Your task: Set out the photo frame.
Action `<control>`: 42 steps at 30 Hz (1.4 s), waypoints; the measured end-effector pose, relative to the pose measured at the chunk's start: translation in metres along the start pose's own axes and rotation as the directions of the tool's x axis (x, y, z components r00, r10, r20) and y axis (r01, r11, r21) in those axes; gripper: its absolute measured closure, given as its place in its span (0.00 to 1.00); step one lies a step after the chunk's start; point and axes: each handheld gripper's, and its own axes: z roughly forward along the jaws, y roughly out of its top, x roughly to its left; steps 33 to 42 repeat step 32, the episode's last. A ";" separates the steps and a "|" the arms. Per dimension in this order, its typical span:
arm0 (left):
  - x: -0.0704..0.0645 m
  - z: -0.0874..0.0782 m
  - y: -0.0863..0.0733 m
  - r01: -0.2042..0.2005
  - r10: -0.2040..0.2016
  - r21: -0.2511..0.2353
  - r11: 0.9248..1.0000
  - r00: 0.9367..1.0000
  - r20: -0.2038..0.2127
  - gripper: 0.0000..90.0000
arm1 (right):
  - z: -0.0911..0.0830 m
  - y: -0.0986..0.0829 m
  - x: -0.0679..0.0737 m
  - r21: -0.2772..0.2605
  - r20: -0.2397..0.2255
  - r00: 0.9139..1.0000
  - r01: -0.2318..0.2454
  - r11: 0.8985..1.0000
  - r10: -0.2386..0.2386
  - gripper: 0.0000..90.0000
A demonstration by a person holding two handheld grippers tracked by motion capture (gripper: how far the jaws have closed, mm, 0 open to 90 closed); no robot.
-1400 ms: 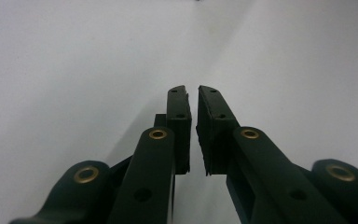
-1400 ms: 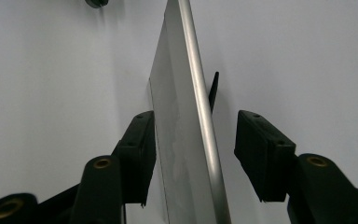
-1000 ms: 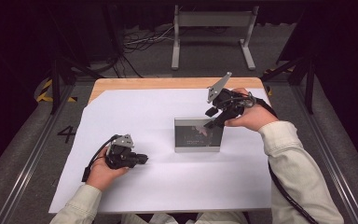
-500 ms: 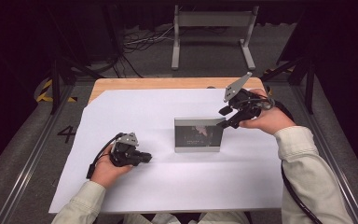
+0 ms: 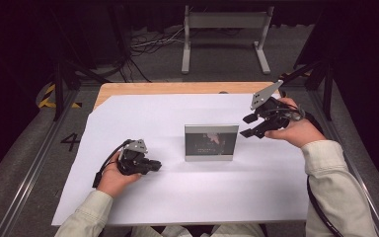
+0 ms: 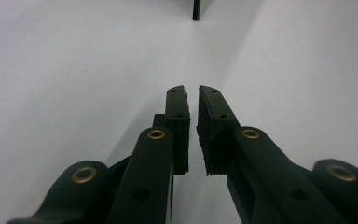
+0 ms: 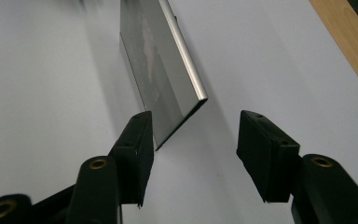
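Your right claw, jaws wide open, has drawn back toward the tabletop's right edge, leaving the picture frame standing free; your left claw rests nearly closed, empty.

Upright silver-framed glass panel stands centre frame on the white paper sheet covering the wooden surface. Left gripper sits lower left of the panel, on the sheet. Right gripper is just beside the panel's upper right corner, raised.
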 end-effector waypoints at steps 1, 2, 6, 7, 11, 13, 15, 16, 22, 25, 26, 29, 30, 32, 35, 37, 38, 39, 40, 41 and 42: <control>0.000 0.000 0.000 0.001 -0.001 0.000 1.000 1.000 0.000 0.92 | 0.000 -0.002 0.001 0.000 0.005 1.000 -0.004 1.000 0.004 0.51; 0.000 0.000 0.000 0.001 -0.001 0.000 1.000 1.000 0.000 0.92 | -0.001 -0.005 0.001 -0.004 0.013 1.000 -0.009 1.000 0.009 0.51; 0.001 -0.001 0.000 0.001 -0.001 -0.004 1.000 1.000 -0.004 0.92 | -0.005 -0.018 0.003 -0.037 0.034 0.999 -0.030 0.999 0.031 0.50; 0.001 -0.001 0.000 -0.002 0.002 -0.005 1.000 1.000 -0.006 0.92 | -0.006 -0.022 0.003 -0.042 0.038 0.998 -0.039 0.998 0.041 0.50; 0.001 -0.001 0.000 0.004 -0.005 -0.009 1.000 1.000 -0.006 0.92 | -0.009 -0.033 0.005 -0.058 0.048 0.997 -0.053 0.997 0.056 0.50; 0.002 -0.002 0.000 0.003 -0.003 -0.008 1.000 1.000 -0.009 0.92 | -0.011 -0.041 0.007 -0.058 0.054 0.996 -0.066 0.996 0.069 0.50; 0.002 -0.002 0.000 0.009 -0.010 -0.008 1.000 1.000 -0.007 0.92 | -0.012 -0.046 0.007 -0.060 0.060 0.995 -0.072 0.996 0.076 0.50; 0.002 -0.002 -0.001 0.011 -0.011 -0.008 1.000 1.000 -0.007 0.92 | -0.013 -0.049 0.008 -0.061 0.063 0.995 -0.078 0.995 0.082 0.50; 0.002 -0.002 -0.001 0.007 -0.007 -0.008 1.000 1.000 -0.009 0.91 | -0.015 -0.058 0.008 -0.066 0.071 0.992 -0.097 0.993 0.101 0.50; 0.002 -0.003 -0.001 0.010 -0.010 -0.009 1.000 1.000 -0.008 0.91 | -0.013 -0.061 0.009 -0.063 0.073 0.991 -0.107 0.992 0.112 0.50; 0.002 -0.003 -0.001 0.010 -0.010 -0.009 1.000 1.000 -0.008 0.91 | -0.013 -0.062 0.009 -0.065 0.074 0.991 -0.108 0.992 0.113 0.50; 0.003 -0.004 -0.001 0.007 -0.007 -0.016 1.000 1.000 -0.011 0.91 | -0.011 -0.064 0.009 -0.073 0.078 0.990 -0.115 0.991 0.120 0.50; 0.003 -0.004 0.000 0.007 -0.007 -0.016 1.000 1.000 -0.011 0.90 | -0.011 -0.065 0.009 -0.078 0.076 0.990 -0.115 0.990 0.121 0.50; 0.003 -0.004 -0.001 0.010 -0.010 -0.017 1.000 1.000 -0.006 0.89 | -0.010 -0.067 0.009 -0.077 0.079 0.989 -0.118 0.990 0.124 0.50; 0.003 -0.004 -0.001 0.010 -0.010 -0.017 1.000 1.000 -0.006 0.89 | -0.010 -0.067 0.009 -0.077 0.079 0.989 -0.118 0.990 0.124 0.50; 0.003 -0.004 -0.001 0.010 -0.010 -0.017 1.000 1.000 -0.006 0.89 | -0.010 -0.067 0.009 -0.077 0.079 0.989 -0.118 0.990 0.124 0.50; 0.003 -0.004 -0.001 0.010 -0.010 -0.017 1.000 1.000 -0.006 0.89 | -0.010 -0.067 0.009 -0.077 0.079 0.989 -0.118 0.990 0.124 0.50; 0.003 -0.004 -0.001 0.010 -0.010 -0.017 1.000 1.000 -0.006 0.89 | -0.010 -0.067 0.009 -0.077 0.079 0.989 -0.118 0.990 0.124 0.50; 0.003 -0.004 -0.001 0.010 -0.010 -0.017 1.000 1.000 -0.006 0.89 | -0.010 -0.067 0.009 -0.077 0.079 0.989 -0.118 0.990 0.124 0.50; 0.003 -0.004 -0.001 0.010 -0.010 -0.017 1.000 1.000 -0.006 0.89 | -0.010 -0.067 0.009 -0.077 0.079 0.989 -0.118 0.990 0.124 0.50; 0.003 -0.004 -0.001 0.010 -0.010 -0.017 1.000 1.000 -0.006 0.89 | -0.010 -0.067 0.009 -0.077 0.079 0.989 -0.118 0.990 0.124 0.50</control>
